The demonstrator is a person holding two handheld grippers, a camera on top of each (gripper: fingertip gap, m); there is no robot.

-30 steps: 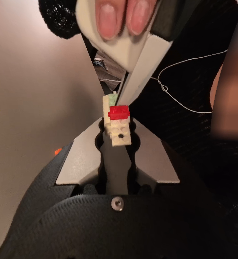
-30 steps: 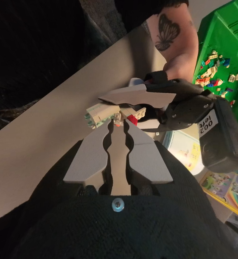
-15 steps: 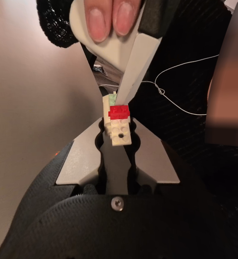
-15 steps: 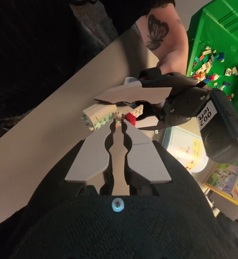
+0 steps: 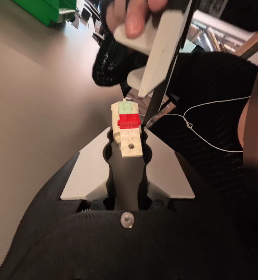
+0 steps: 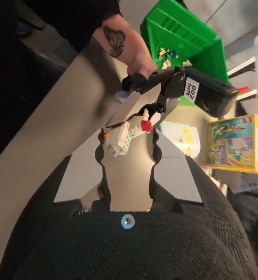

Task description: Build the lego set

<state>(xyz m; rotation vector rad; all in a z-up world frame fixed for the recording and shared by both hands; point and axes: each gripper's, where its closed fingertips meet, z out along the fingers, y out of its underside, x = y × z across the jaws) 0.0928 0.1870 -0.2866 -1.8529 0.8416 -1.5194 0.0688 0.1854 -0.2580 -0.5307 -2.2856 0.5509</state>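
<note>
My left gripper (image 5: 127,130) is shut on a small lego assembly (image 5: 127,121) made of a white plate with a hole, red bricks, a pale green plate and a cream body. In the right wrist view the left gripper (image 6: 122,121) holds the assembly (image 6: 122,139) tilted above the table, and a tiny orange piece (image 6: 105,135) shows at its near end. My right gripper (image 6: 127,131) is open and empty, its fingertips on either side of the assembly, just short of it. In the left wrist view the right gripper (image 5: 142,90) hangs above and behind the assembly, held by a hand.
A green bin (image 6: 178,34) with several loose bricks stands at the back of the beige table (image 6: 49,128). An instruction booklet (image 6: 184,136) and a yellow lego box (image 6: 231,144) lie to the right. A thin white cord (image 5: 201,133) crosses a person's dark clothing.
My right gripper has opened wide and drawn back from the assembly. The left gripper still holds the assembly, now tilted more towards the right gripper.
</note>
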